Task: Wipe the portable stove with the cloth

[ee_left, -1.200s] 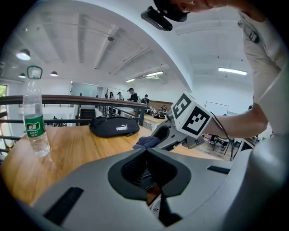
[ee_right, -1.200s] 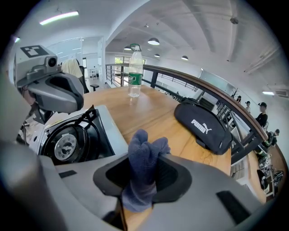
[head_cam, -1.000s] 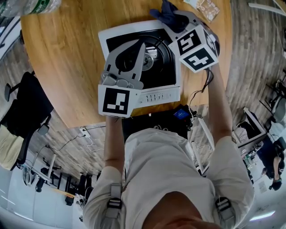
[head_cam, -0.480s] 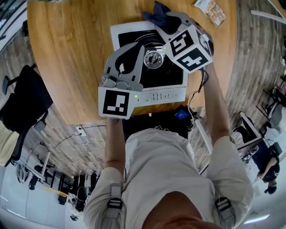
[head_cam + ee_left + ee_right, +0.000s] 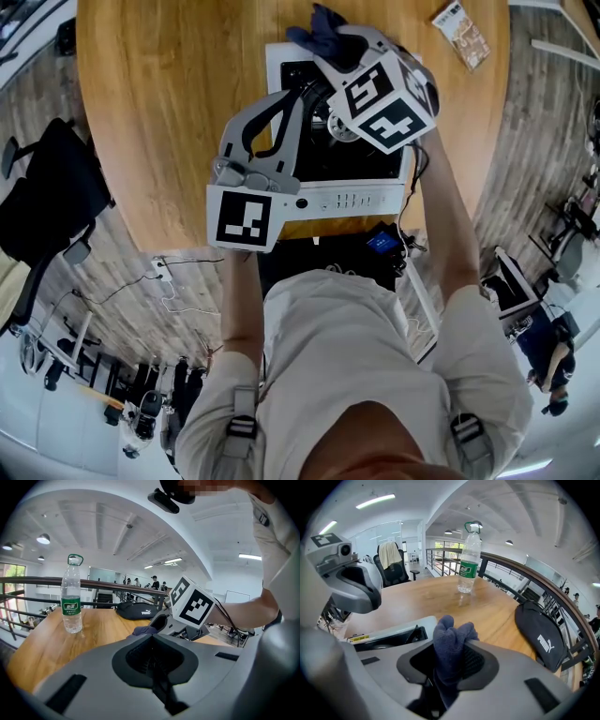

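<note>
Over the far edge of the portable stove [image 5: 356, 200], the right gripper [image 5: 447, 663] is clamped on the cloth [image 5: 451, 641], a dark blue wad bunched between its jaws and poking out past the tips; that grip looks firm enough to push fabric across the top without losing it; the gripper tips steeply down toward the stove, which I read as bringing the cloth onto the surface; whether fabric meets metal, no view settles. Above the stove's near-left part hangs the left gripper [image 5: 298, 98], jaws fully together, nothing in them; my guess is it's placed to steady the white casing should the wipe drag it. The stove itself sits on the wooden table [image 5: 169, 112], control panel toward the person; a water bottle [image 5: 468, 559] and a black bag [image 5: 541, 634] stand well beyond the stove's far side, clear of any stroke.
</note>
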`<move>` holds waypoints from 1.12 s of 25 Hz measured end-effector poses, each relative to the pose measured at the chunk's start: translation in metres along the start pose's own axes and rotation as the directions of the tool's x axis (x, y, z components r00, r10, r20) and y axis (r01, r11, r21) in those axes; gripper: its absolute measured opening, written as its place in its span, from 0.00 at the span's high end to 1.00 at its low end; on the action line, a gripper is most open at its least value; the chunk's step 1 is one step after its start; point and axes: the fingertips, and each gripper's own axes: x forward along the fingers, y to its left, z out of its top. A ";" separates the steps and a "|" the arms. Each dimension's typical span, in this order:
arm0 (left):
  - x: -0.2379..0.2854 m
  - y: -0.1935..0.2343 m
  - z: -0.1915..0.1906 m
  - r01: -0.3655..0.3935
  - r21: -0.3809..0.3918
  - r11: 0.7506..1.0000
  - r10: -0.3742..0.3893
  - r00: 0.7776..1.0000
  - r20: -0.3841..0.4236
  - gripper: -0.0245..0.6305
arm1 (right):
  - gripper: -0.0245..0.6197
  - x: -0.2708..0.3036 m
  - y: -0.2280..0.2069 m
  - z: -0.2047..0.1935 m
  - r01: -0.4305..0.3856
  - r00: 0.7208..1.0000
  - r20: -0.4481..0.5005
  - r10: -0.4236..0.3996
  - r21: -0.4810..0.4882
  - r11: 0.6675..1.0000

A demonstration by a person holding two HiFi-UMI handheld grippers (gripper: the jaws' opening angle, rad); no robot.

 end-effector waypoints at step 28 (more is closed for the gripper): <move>-0.031 0.047 -0.017 -0.109 0.018 0.994 0.110 0.993 -0.045 0.73 | 0.75 -0.001 0.050 0.098 -0.173 0.956 0.266 0.126 0.164 0.971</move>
